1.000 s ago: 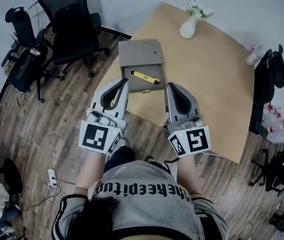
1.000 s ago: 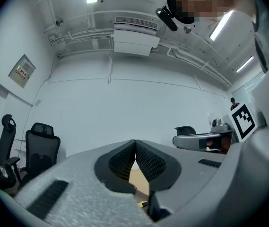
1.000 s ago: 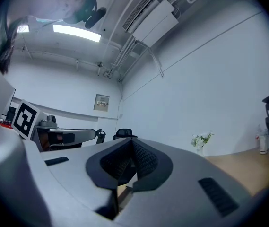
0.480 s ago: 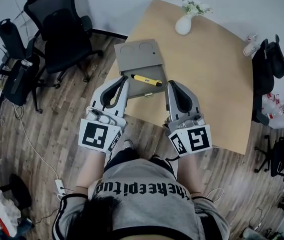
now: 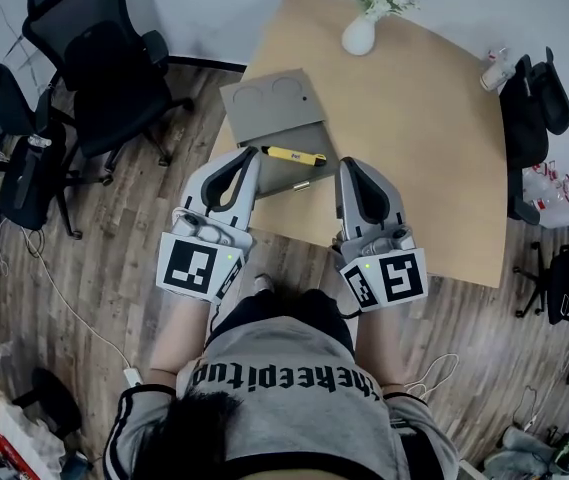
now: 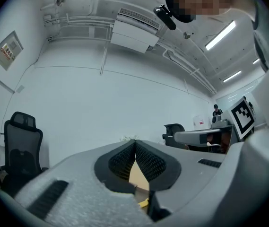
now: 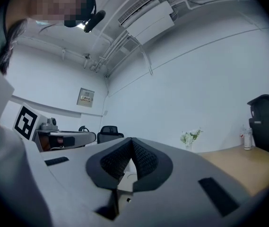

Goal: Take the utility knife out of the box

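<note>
A yellow utility knife (image 5: 294,155) lies across the open grey box (image 5: 299,176) near the front edge of the wooden table (image 5: 414,118). The box's lid (image 5: 267,99) is folded back behind it. My left gripper (image 5: 251,158) is shut with nothing in it, its tips at the box's left side near the knife's left end. My right gripper (image 5: 348,166) is shut and empty too, just right of the box. In the left gripper view the left gripper (image 6: 135,144) has its pads pressed together, and a sliver of the yellow knife (image 6: 144,203) shows below them. The right gripper view shows the right gripper (image 7: 132,141) with its pads meeting.
A white vase with flowers (image 5: 358,34) stands at the table's far side and a small bottle (image 5: 491,69) near its right edge. Black office chairs (image 5: 99,63) stand on the left, another chair (image 5: 532,103) on the right. Cables run over the wooden floor (image 5: 94,298).
Both grippers have moved forward to the table's edge; their tips now flank the box, where a second ago they were short of it. Both stayed shut.
</note>
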Demonstrator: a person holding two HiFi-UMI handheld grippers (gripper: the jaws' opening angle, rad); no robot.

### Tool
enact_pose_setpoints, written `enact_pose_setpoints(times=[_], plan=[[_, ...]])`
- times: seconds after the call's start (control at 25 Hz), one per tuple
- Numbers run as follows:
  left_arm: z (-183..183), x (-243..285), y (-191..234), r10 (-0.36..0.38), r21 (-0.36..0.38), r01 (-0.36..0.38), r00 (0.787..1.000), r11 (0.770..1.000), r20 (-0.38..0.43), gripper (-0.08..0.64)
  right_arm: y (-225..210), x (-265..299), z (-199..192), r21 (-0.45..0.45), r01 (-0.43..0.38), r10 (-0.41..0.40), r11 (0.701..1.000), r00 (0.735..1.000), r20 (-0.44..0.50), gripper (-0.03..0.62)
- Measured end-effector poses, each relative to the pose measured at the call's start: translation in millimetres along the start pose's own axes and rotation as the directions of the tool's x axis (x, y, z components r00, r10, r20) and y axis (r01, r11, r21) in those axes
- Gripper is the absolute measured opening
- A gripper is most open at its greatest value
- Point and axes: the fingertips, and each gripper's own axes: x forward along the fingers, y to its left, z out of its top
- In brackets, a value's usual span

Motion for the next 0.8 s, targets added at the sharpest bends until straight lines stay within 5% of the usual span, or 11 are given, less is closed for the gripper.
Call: enact_pose_setpoints(times=[0.44, 0.8], plan=[[-13.8, 33.5, -10.9, -0.090, -0.034, 0.090, 0.996, 0.995, -0.019, 0.018, -28.5, -3.2, -9.1, -0.002, 0.086, -0.086, 0.996, 0.996, -0.030, 0.006], [-25.9, 67.7, -3.1, -0.096, -0.029, 0.095, 0.994, 0.995, -0.047, 0.018, -53.4, 20.4, -14.3, 0.005, 0.079, -0.079, 0.997, 0.996, -0.041, 0.006]])
